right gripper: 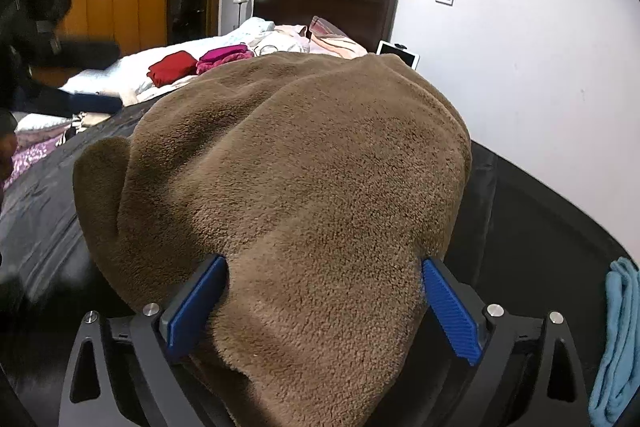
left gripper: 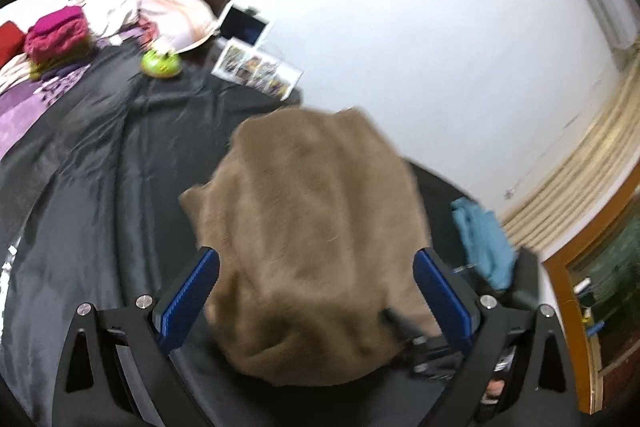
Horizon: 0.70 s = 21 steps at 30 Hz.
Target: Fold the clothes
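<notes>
A folded brown fleece garment (right gripper: 288, 167) lies in a thick bundle on the black sheet (left gripper: 100, 147) of a bed. My right gripper (right gripper: 324, 263) is open, its blue pads (right gripper: 452, 311) standing wide on either side of the bundle's near end, at its edges without squeezing it. My left gripper (left gripper: 316, 255) is also open and hovers above the same garment (left gripper: 312, 227), which shows blurred between its blue fingers (left gripper: 192, 295). In the right wrist view one left finger (right gripper: 92, 103) shows blurred at the far left. What lies under the bundle is hidden.
A teal cloth (right gripper: 616, 339) lies on the sheet to the right, by the white wall. Folded red (right gripper: 172, 67) and magenta (right gripper: 224, 59) clothes, pillows and a tablet (right gripper: 400, 55) are near the dark headboard. A green object (left gripper: 160, 65) and a picture booklet (left gripper: 256, 71) lie further up the bed.
</notes>
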Motion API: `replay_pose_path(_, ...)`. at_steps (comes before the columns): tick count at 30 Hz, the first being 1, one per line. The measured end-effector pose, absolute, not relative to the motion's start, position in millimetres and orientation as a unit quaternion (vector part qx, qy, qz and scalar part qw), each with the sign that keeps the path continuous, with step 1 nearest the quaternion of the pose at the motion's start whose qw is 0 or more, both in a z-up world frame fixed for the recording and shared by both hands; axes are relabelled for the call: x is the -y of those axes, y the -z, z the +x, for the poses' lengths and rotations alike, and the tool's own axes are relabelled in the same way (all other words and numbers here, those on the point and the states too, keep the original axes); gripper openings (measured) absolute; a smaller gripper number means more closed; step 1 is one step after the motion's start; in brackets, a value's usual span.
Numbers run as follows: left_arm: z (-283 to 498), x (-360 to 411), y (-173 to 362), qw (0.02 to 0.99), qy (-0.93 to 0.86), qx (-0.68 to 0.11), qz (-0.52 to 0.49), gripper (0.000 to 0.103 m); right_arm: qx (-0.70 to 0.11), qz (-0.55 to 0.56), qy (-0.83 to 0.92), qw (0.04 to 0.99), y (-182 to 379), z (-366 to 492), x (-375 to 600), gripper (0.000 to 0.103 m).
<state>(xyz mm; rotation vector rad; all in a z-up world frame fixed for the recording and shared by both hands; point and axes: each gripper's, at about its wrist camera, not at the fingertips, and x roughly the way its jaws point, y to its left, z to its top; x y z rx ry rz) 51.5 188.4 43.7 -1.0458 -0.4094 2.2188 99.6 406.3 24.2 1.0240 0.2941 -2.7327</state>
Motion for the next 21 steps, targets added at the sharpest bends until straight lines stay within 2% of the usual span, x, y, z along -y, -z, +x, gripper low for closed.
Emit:
replay_pose_path(5, 50.8, -230.6, -36.3, 0.384, -0.814, 0.145, -0.411, 0.099, -0.094, 0.349, 0.926, 0.106, -23.3, 99.1, -409.5, 0.101)
replay_pose_path(10, 50.9, -253.8, -13.3, 0.367, -0.810, 0.097, -0.448, 0.099, -0.095, 0.348, 0.926, 0.108, -22.8, 100.2, -410.2, 0.101)
replay_pose_path(21, 67.2, -251.2, 5.2, 0.359, -0.828, 0.048, -0.429, 0.098, -0.097, 0.347, 0.926, 0.112, -23.1, 100.5, -411.3, 0.101)
